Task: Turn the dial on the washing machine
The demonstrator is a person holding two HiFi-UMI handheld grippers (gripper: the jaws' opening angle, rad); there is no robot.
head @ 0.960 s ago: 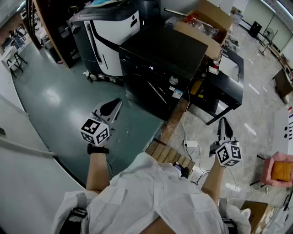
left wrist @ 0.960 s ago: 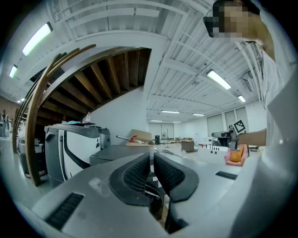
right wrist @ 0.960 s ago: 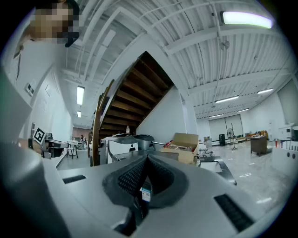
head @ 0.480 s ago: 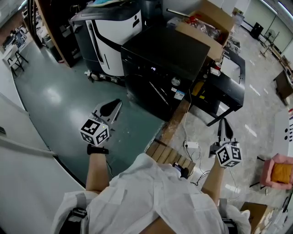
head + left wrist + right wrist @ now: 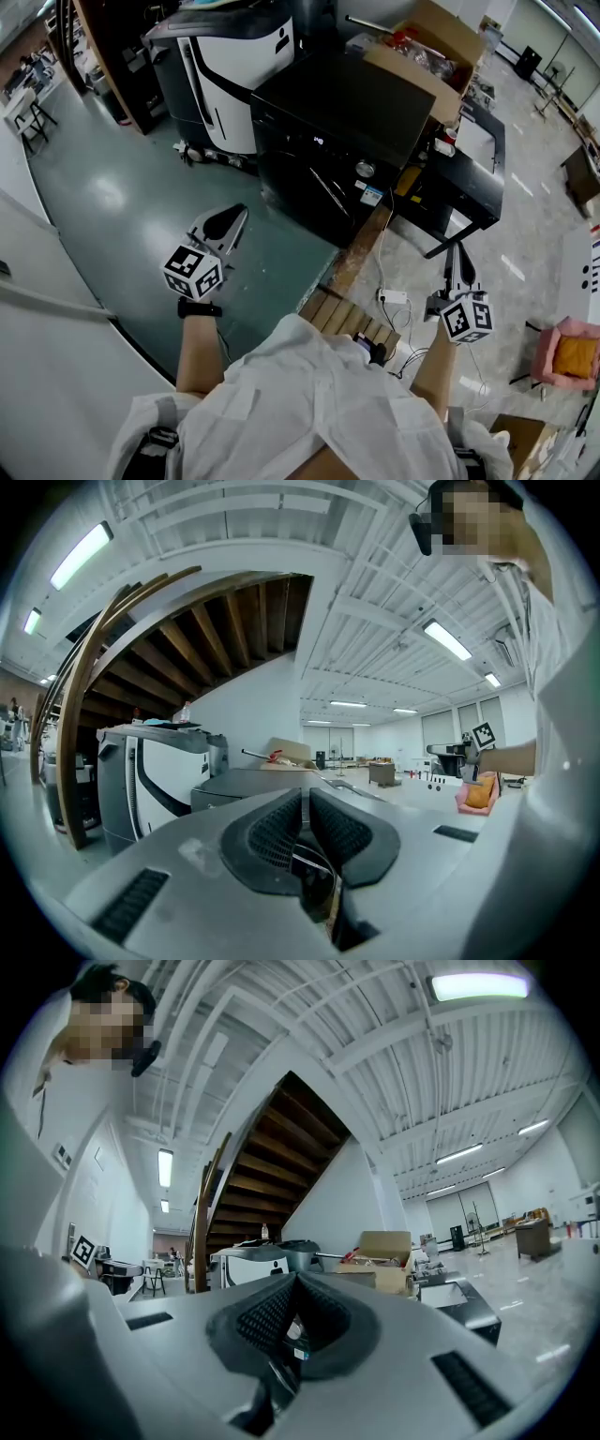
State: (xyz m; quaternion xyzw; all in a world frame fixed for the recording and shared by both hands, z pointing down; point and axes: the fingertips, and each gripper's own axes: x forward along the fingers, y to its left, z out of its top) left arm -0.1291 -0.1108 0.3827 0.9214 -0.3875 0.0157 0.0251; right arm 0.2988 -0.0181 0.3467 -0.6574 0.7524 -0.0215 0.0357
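The left gripper [image 5: 305, 803] had its ribbed pads [image 5: 274, 832] pressed together with nothing between them. The right gripper [image 5: 293, 1283] was likewise closed on empty air, its pads [image 5: 262, 1316] meeting at the tip. Both were held out in front of the person's body with the arms bent, which looked like a carrying posture for walking up rather than a reach. Ahead of both sets of fingers, and well apart from them, stood the black washing machine [image 5: 337, 122]. Its round silver dial [image 5: 365, 169] sat on the front panel, nearer the right fingers' line than the left's. On the floor between the right fingers and the machine lay a wooden pallet [image 5: 347, 317] and a white power strip [image 5: 391, 296], likely things to step around. Beyond the machine sat a cardboard box [image 5: 422, 52]. The dial appeared untouched; closing the distance seemed to come first, and the jaws would need to part to take it.
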